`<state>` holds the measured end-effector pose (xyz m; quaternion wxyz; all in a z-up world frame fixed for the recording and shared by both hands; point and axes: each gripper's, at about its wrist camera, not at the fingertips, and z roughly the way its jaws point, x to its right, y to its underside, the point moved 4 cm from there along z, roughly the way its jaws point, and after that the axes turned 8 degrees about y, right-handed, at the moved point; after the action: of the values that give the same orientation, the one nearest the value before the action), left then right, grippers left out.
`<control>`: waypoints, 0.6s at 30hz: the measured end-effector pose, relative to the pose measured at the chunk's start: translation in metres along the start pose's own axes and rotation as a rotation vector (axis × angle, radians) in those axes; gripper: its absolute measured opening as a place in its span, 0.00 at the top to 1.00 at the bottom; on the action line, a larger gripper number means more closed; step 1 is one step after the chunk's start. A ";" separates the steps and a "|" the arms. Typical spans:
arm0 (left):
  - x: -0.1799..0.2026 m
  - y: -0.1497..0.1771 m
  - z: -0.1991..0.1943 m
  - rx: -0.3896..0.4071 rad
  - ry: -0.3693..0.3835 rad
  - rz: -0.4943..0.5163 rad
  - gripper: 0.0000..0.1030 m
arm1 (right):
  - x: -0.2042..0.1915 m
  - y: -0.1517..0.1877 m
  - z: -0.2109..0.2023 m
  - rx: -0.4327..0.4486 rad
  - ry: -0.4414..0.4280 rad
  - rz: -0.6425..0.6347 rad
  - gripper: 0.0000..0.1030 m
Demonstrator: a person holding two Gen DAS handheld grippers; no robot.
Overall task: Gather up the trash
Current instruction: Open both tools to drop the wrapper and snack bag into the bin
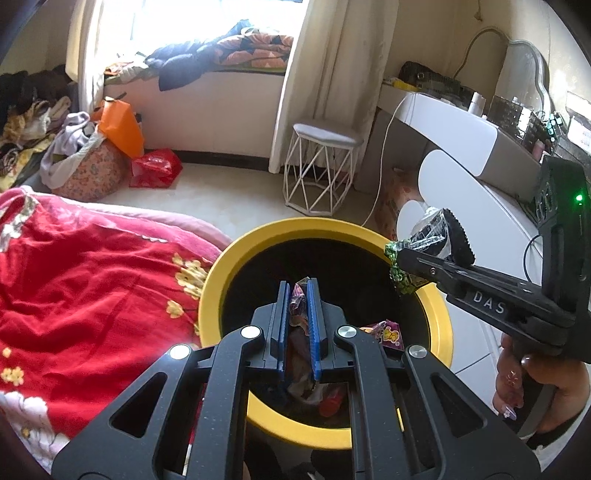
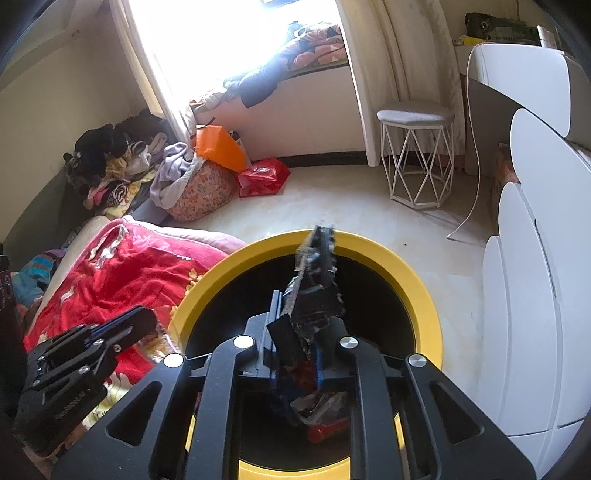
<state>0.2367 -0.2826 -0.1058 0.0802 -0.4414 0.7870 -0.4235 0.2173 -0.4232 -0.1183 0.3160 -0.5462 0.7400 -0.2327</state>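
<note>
Above yellow bin: left tool clenched on wrapper; right tool gripping black packet.

Bedroom: pale tiled floor; bright window with cream curtains; white wire stool; white dresser; red floral blanket; clothes pile.

This is a bedroom in a home. A red blanket with flowers covers a bed at the lower left. Clothes lie piled at the left, curtains hang by the bright window up top, and a white stool stands on the floor.
</note>
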 end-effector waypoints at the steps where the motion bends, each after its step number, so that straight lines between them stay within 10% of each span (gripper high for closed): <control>1: 0.000 0.000 0.002 -0.003 0.003 -0.004 0.94 | 0.001 0.001 0.000 -0.002 0.002 0.000 0.84; 18: -0.012 -0.005 -0.024 0.057 0.023 -0.067 0.19 | 0.006 0.003 -0.021 0.027 0.024 0.011 0.40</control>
<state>0.2348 -0.2609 -0.0901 0.0693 -0.4602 0.7602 -0.4534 0.1988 -0.4285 -0.1067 0.3158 -0.5348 0.7436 -0.2474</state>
